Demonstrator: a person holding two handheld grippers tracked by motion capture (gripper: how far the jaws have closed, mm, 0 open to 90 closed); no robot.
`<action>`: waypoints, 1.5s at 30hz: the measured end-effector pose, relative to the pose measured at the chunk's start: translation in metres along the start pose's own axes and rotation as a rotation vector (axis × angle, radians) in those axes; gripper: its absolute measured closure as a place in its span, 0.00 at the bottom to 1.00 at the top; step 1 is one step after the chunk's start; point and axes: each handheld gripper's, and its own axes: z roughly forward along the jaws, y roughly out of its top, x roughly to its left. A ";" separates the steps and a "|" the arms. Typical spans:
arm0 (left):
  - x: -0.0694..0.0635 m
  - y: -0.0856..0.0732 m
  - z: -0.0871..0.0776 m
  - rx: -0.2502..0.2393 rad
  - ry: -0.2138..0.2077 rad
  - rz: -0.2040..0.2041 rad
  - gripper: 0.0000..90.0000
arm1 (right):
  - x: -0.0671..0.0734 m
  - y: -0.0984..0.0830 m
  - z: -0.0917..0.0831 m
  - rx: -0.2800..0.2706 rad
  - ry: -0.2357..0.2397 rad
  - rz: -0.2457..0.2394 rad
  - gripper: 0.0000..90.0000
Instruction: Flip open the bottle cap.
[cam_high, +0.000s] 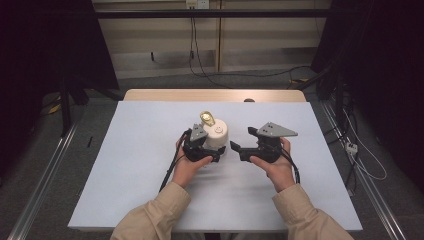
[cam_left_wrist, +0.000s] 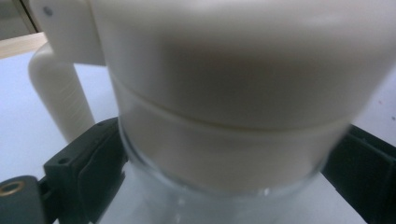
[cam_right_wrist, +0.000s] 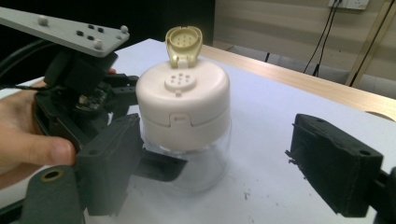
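Item one, we list the flat pale-blue table sheet (cam_high: 125, 165), matte. Item two, the clear glass shaker jar (cam_right_wrist: 201, 158) with smooth cream plastic cap (cam_right_wrist: 184, 105), round, standing mid-table; its yellow flip lid (cam_right_wrist: 184, 44) stands upright, sifter holes bared. Item three, the left gripper (cam_high: 205, 150), black jaws clamped on the jar below the cap. Item four, the right gripper (cam_high: 245, 150), jaws wide apart, nothing between them, just beside the jar. We judge the step: jar steadied, lid open; next calls for the right gripper to approach the lid or cap.
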 end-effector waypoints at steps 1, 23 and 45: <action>0.001 -0.001 -0.003 -0.004 -0.002 0.003 0.05 | 0.000 -0.002 -0.002 0.000 -0.001 0.002 0.18; 0.026 -0.019 -0.091 -0.038 -0.012 0.000 0.06 | -0.003 -0.041 -0.022 0.033 -0.017 -0.006 0.15; 0.041 -0.046 -0.147 -0.035 0.019 0.001 0.06 | -0.006 -0.068 -0.052 0.036 -0.033 -0.003 0.15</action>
